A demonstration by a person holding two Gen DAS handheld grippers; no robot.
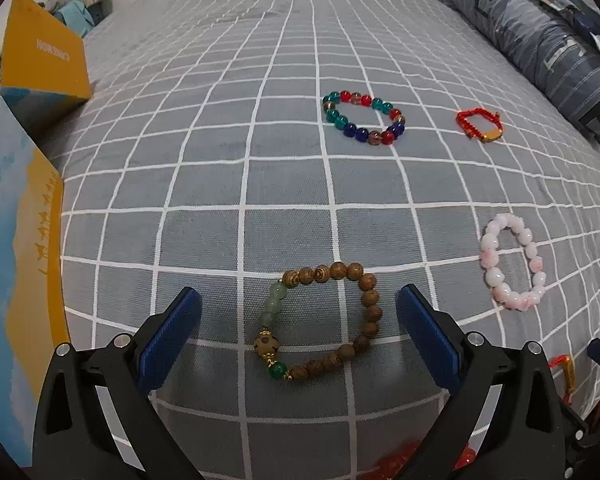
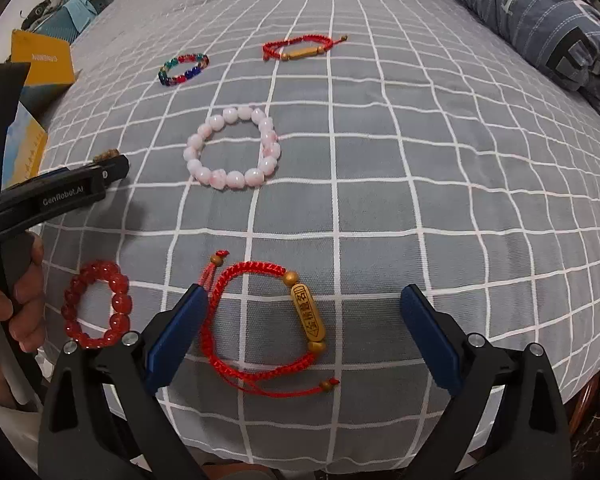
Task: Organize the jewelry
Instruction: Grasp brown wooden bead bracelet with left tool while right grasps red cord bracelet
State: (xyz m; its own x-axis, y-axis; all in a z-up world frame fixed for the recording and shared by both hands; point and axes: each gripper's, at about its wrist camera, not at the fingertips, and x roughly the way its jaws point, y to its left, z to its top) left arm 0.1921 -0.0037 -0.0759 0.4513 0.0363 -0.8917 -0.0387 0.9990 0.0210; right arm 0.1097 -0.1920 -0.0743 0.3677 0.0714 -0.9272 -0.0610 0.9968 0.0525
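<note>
Both wide-spread, the left hand-held gripper [image 1: 298, 314] frames the brown wooden bead bracelet [image 1: 323, 323] and the right hand-held gripper [image 2: 302, 314] the red braided cord bracelet [image 2: 262, 325] near the grey checked bed's [image 2: 440, 200] front edge.

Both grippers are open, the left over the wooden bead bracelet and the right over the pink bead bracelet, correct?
Not quite. The right gripper is over a red cord bracelet; the pink bracelet lies farther off, per the right wrist view. The rest holds.

A bed [image 2: 420, 208] under a grey, white-gridded sheet carries six bracelets. In the right wrist view a pink bead bracelet [image 2: 233, 148] lies at centre, a multicoloured one [image 2: 183, 69] at 11 o'clock, a red cord bracelet [image 2: 300, 49] at 12. A second red cord bracelet [image 2: 264, 326] lies at 6, a red bead bracelet [image 2: 96, 305] at 8; the left wrist view shows a wooden bead bracelet [image 1: 324, 322] at 6.
</note>
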